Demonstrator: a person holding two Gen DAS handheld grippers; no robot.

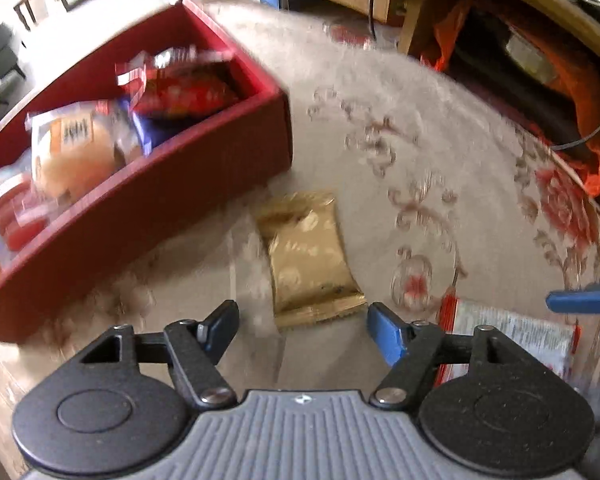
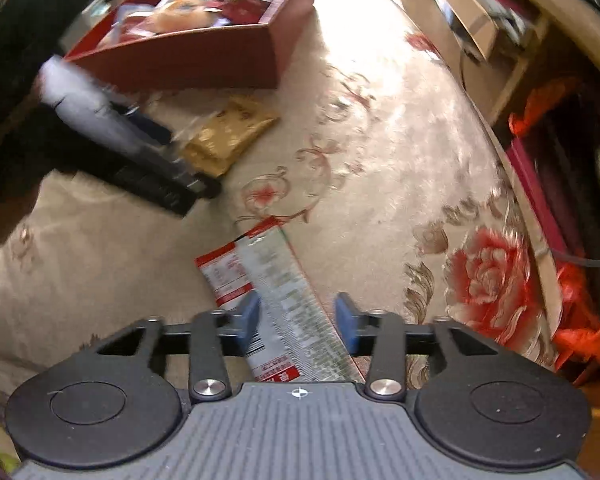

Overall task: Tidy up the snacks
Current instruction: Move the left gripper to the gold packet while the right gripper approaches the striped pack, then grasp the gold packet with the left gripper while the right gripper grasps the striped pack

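You are mid-pickup: your left gripper (image 1: pixel 302 330) hangs part-open over the gold packet (image 1: pixel 306 256) beside the red box (image 1: pixel 148 216), your right gripper (image 2: pixel 298 320) part-open astride the red-and-white packet (image 2: pixel 276 300); next, I judge, close and lift.

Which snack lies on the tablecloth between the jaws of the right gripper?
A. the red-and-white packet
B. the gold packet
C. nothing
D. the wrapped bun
A: in the right wrist view the red-and-white packet lies between the open jaws of the right gripper, while the gold packet lies farther away, near the red box.
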